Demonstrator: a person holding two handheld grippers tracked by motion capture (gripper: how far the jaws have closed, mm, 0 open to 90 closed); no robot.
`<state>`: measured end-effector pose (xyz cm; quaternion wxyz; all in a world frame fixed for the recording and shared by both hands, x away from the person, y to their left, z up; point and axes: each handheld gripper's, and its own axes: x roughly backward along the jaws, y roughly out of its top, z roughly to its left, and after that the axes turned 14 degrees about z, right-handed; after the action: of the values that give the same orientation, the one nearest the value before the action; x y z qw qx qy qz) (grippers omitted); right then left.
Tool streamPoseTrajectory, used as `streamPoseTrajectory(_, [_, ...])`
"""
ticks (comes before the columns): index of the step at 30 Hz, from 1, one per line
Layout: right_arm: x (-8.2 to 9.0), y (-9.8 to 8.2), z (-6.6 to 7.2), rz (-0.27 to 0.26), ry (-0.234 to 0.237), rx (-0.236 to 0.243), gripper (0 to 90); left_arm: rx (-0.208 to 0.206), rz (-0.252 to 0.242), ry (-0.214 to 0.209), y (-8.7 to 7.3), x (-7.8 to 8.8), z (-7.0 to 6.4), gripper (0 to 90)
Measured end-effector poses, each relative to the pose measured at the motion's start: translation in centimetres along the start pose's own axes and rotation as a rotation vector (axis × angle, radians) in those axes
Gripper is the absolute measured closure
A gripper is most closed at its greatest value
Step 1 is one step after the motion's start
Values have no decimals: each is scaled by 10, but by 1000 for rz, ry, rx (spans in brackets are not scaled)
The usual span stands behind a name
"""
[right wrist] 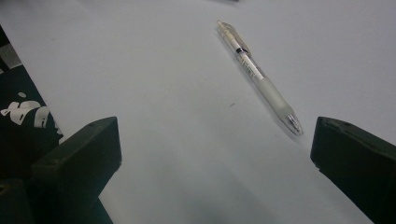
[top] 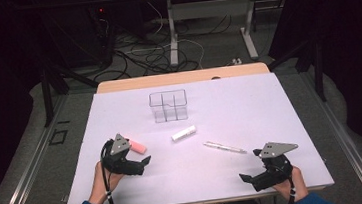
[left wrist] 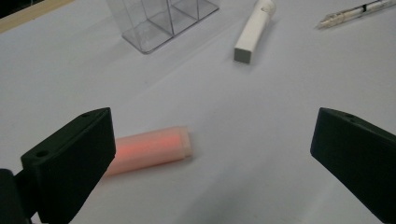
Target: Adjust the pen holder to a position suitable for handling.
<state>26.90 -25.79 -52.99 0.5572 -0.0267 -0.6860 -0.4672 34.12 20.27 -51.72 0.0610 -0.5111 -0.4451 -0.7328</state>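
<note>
Looking down from the high view: left gripper (top: 142, 163) near pink eraser (top: 137, 147), right gripper (top: 249, 178) near pen (top: 224, 147). Left gripper view: jaws wide apart, eraser by left jaw. Right gripper view: jaws apart, pen ahead, untouched.

Blue sleeves are covering both forearms. The left gripper (top: 139, 162) and right gripper (top: 250, 175) are wearing grey three-cornered plates, trailing black cables.
</note>
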Motion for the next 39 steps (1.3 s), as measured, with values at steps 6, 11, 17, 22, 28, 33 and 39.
streamPoseTrajectory(6, [0,0,0,-1,-3,4,15,26,12,11,15,-12,12,0])
streamPoseTrajectory(11, [0,0,0,1,-5,-1,16,41,26,15,27,-21,19,0])
streamPoseTrajectory(17, [0,0,0,1,-5,-1,16,61,41,32,41,-31,26,98])
streamPoseTrajectory(22, [-1,0,1,3,-4,-6,16,98,49,55,51,-35,36,290])
streamPoseTrajectory(28, [0,0,0,1,-6,-4,16,127,28,36,62,-43,47,575])
streamPoseTrajectory(33, [-1,0,0,4,-7,-7,17,145,14,18,69,-56,57,794])
streamPoseTrajectory(39, [-2,0,0,-2,-7,-9,17,158,21,-7,75,-69,67,899])
